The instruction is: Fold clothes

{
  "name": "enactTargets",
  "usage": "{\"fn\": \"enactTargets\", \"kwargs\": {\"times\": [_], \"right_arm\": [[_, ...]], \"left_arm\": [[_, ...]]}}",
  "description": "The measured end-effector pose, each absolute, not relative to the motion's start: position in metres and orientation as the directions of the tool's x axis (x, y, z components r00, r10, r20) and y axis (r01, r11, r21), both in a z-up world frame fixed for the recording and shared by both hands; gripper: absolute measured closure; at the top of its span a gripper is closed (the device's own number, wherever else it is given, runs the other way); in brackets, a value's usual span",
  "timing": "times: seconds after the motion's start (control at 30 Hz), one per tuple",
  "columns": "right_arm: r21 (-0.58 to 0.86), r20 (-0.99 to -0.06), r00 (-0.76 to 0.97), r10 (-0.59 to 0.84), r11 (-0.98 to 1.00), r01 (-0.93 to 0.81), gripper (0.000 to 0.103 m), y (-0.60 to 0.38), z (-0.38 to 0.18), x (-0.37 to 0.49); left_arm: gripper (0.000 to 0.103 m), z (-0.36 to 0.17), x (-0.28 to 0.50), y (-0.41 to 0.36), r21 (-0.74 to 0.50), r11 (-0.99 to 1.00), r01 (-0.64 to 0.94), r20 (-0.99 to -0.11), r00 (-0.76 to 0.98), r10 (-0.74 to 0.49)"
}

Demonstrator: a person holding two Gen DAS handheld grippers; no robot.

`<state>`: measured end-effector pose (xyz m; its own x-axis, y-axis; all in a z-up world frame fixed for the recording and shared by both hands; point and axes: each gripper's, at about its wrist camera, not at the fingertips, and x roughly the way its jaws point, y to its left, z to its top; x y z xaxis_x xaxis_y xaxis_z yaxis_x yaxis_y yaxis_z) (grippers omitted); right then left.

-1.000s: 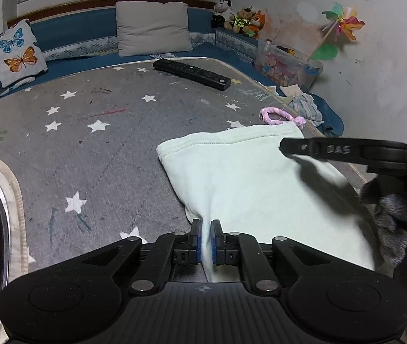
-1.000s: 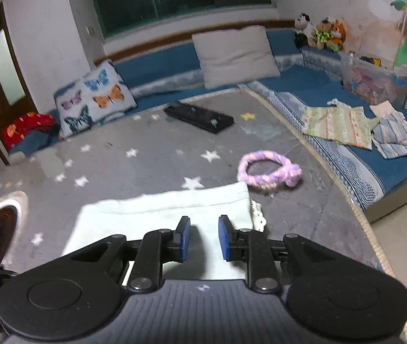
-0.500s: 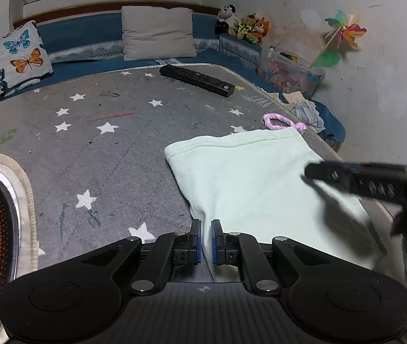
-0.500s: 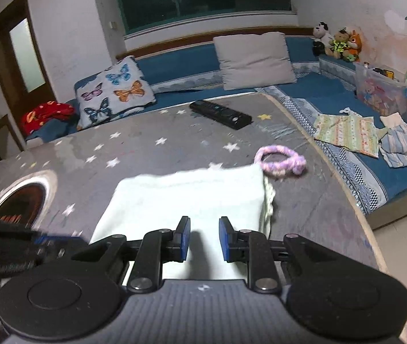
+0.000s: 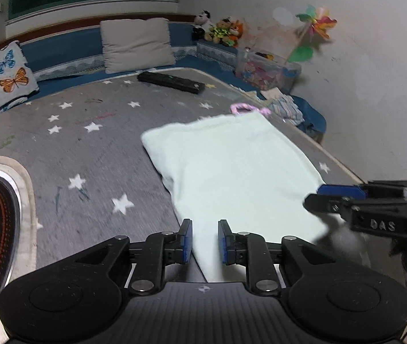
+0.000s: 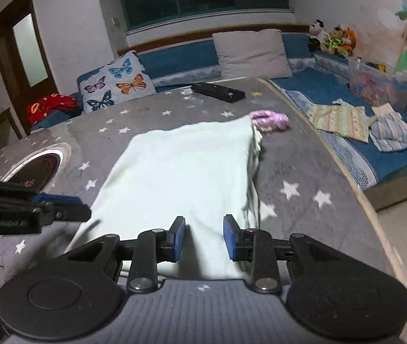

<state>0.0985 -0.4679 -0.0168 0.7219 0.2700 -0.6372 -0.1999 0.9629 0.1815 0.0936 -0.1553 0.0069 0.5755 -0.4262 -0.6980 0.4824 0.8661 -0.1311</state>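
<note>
1. The pale mint-green garment (image 5: 232,169) lies as a long folded panel on the grey star-patterned mat (image 5: 88,143), its near end running in under both tools. The biggest risk is the fold springing apart: along its right side the layers show as loose, stepped edges (image 6: 253,172), and a sideways drag there would slide the top layer off the lower ones.
2. The left gripper (image 5: 205,242) stands with its blue pads apart, holding nothing, the cloth's narrow near end between and below them. A shallow pinch could catch only the top layer, so a lift would peel the panel open instead of carrying it over.
3. The right gripper (image 6: 203,238) is likewise spread and empty over the near right part of the cloth. If the two tools close at uneven depths, the next crease would run crooked.
4. The tools sit near each other; each shows in the other's view. Moving inward together, they could knock fingers.
5. The pink braided ring (image 6: 269,120) lies just beside the garment's far corner. Cloth pushed forward could ride onto it and bunch.
6. The black remote control (image 5: 170,81) lies well apart, a small hazard.
</note>
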Motion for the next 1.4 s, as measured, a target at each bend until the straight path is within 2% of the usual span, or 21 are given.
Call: {"fn": "enactTargets", "kwargs": {"times": [0.23,0.47,0.6,0.7,0.8,1.0,1.27,1.4], "right_arm": [[0.177,-0.600,0.750,0.278,0.960,-0.215,0.071,-0.464,-0.006,0.086],[0.209,-0.604,0.756,0.252,0.966,-0.155,0.071,-0.472,-0.016,0.081],[0.212,-0.585,0.769,0.259,0.964,-0.163,0.068,-0.471,-0.011,0.073],[0.206,-0.603,0.759,0.245,0.967,-0.148,0.067,-0.470,-0.020,0.072],[0.207,-0.597,0.767,0.233,0.969,-0.133,0.067,-0.472,-0.020,0.068],[0.215,-0.605,0.759,0.239,0.967,-0.132,0.067,-0.473,-0.024,0.065],[0.219,-0.584,0.776,0.240,0.966,-0.135,0.065,-0.470,-0.018,0.060],[0.215,-0.586,0.775,0.236,0.968,-0.132,0.057,-0.467,-0.019,0.057]], "left_arm": [[0.082,-0.004,0.085,-0.154,-0.118,0.862,0.492,-0.717,0.558,-0.417],[0.081,-0.007,0.082,-0.153,-0.115,0.860,0.497,-0.723,0.553,-0.415],[0.073,-0.007,0.080,-0.151,-0.112,0.862,0.494,-0.723,0.555,-0.412],[0.071,-0.008,0.077,-0.150,-0.113,0.862,0.493,-0.724,0.553,-0.412],[0.062,-0.006,0.073,-0.147,-0.110,0.862,0.494,-0.722,0.557,-0.411],[0.058,-0.006,0.067,-0.146,-0.112,0.863,0.492,-0.722,0.557,-0.411],[0.044,-0.006,0.064,-0.143,-0.102,0.866,0.489,-0.726,0.559,-0.401],[0.030,-0.006,0.062,-0.142,-0.102,0.866,0.489,-0.719,0.565,-0.404]]}}
